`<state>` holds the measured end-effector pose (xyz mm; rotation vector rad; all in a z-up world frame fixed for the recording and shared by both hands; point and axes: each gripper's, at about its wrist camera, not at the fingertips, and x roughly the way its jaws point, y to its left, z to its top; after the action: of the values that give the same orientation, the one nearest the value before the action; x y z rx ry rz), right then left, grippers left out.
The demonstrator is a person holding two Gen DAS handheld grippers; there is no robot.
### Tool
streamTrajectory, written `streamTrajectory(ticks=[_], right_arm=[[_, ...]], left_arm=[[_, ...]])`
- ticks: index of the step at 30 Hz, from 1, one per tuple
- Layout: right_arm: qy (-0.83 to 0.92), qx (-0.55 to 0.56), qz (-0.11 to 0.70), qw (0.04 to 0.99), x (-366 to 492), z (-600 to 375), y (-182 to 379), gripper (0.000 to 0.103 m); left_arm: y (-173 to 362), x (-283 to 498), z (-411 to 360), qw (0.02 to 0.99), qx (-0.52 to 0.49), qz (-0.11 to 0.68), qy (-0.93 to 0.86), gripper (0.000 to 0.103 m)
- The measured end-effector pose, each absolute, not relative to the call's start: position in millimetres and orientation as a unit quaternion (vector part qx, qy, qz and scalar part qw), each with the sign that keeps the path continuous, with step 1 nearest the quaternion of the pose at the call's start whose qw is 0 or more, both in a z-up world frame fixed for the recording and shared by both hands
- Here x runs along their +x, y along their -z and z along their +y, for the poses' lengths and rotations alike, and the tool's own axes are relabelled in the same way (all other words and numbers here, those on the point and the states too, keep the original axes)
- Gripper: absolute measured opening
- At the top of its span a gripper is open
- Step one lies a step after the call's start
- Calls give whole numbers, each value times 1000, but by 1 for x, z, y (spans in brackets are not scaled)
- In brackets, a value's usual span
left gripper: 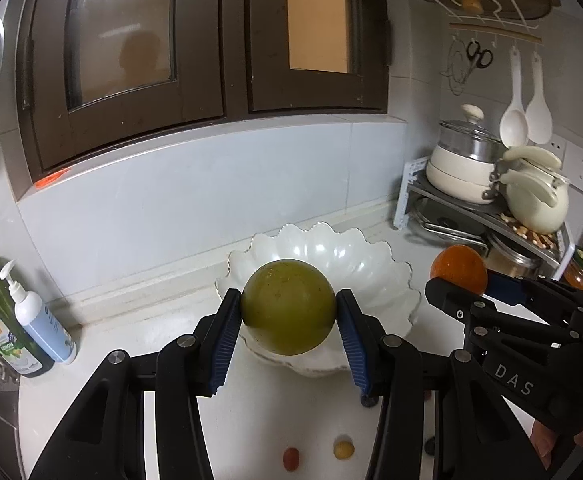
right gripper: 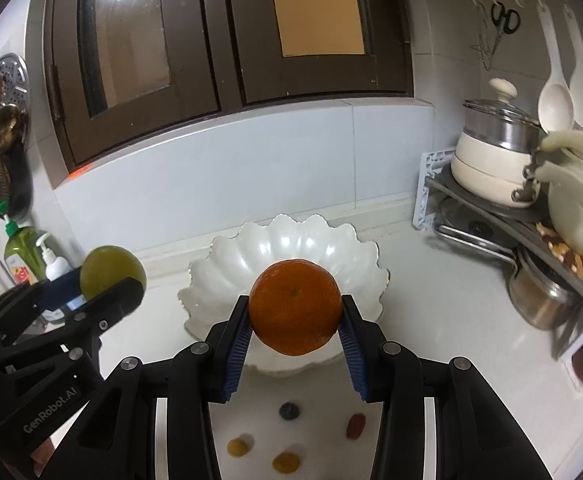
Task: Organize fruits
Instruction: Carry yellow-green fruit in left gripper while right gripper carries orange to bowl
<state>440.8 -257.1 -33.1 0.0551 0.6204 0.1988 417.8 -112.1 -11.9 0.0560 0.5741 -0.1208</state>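
Note:
My left gripper (left gripper: 288, 312) is shut on a round green fruit (left gripper: 288, 306) and holds it above the near rim of a white scalloped bowl (left gripper: 371, 256). My right gripper (right gripper: 295, 316) is shut on an orange (right gripper: 295, 306) and holds it over the near part of the same bowl (right gripper: 291, 240), whose inside shows no fruit. In the left wrist view the orange (left gripper: 459, 270) and right gripper (left gripper: 461, 282) are to the right of the bowl. In the right wrist view the green fruit (right gripper: 111, 270) and left gripper (right gripper: 99, 286) are to its left.
Small fruits lie on the white counter in front of the bowl: a red one (left gripper: 291, 458), a yellow one (left gripper: 343, 449), a blueberry (right gripper: 289, 411), several more (right gripper: 285, 462). Soap bottles (left gripper: 39, 320) stand left. A rack with pots (left gripper: 475, 168) stands right.

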Motion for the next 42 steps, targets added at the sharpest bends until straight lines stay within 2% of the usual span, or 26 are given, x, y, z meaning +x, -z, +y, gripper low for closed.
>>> streamTrajectory(ticks=[19, 27, 42], right_arm=[[-92, 5, 378, 921, 549, -257, 53, 44], [-91, -10, 424, 901, 585, -248, 70, 44], [-73, -36, 516, 853, 640, -243, 122, 44]], left_arm=[[29, 524, -113, 934, 47, 351, 53, 48], [49, 567, -107, 913, 27, 402, 62, 48], [97, 622, -112, 877, 50, 474, 54, 48]])
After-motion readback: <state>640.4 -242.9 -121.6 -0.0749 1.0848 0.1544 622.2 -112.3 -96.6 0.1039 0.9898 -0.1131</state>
